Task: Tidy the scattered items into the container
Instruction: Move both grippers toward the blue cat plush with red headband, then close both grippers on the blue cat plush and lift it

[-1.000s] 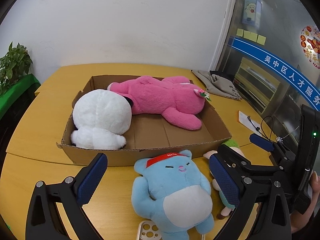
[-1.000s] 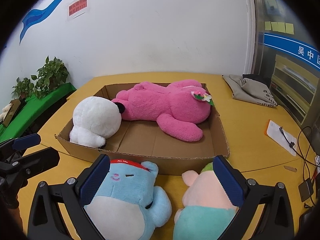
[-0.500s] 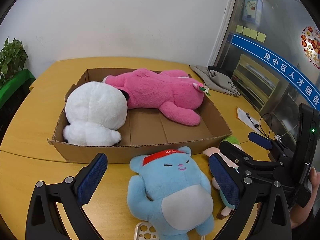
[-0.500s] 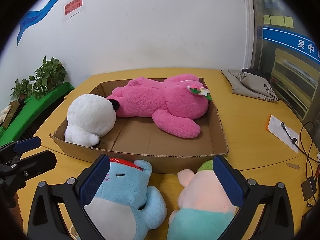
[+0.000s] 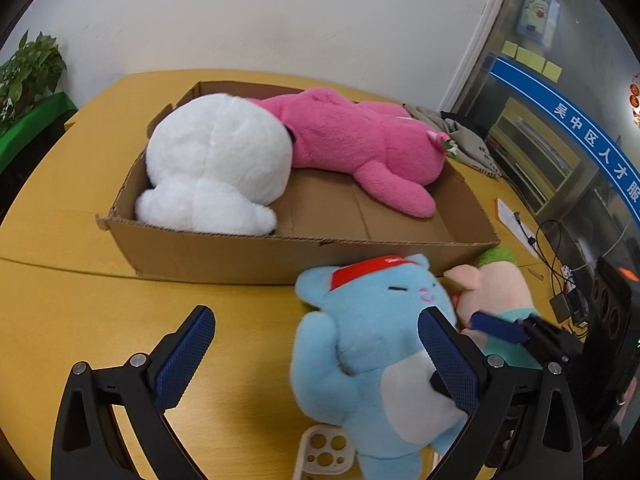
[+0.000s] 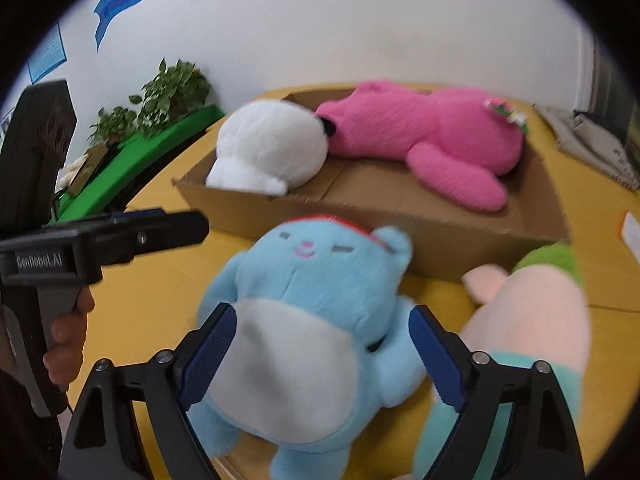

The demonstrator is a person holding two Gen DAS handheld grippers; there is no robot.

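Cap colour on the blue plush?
Red cap on the light-blue plush toy; clearest in the left wrist view.

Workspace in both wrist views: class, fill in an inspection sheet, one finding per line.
Surface: yellow wooden table.
Job's things: blue plush and pink-green plush lie outside the cardboard box; white plush and pink plush lie inside.
Clutter: grey cloth, phone case.
Grippers: left tool open; right tool just been closing, astride the blue plush.
Cables: black cables.
Surroundings: plant, white wall.
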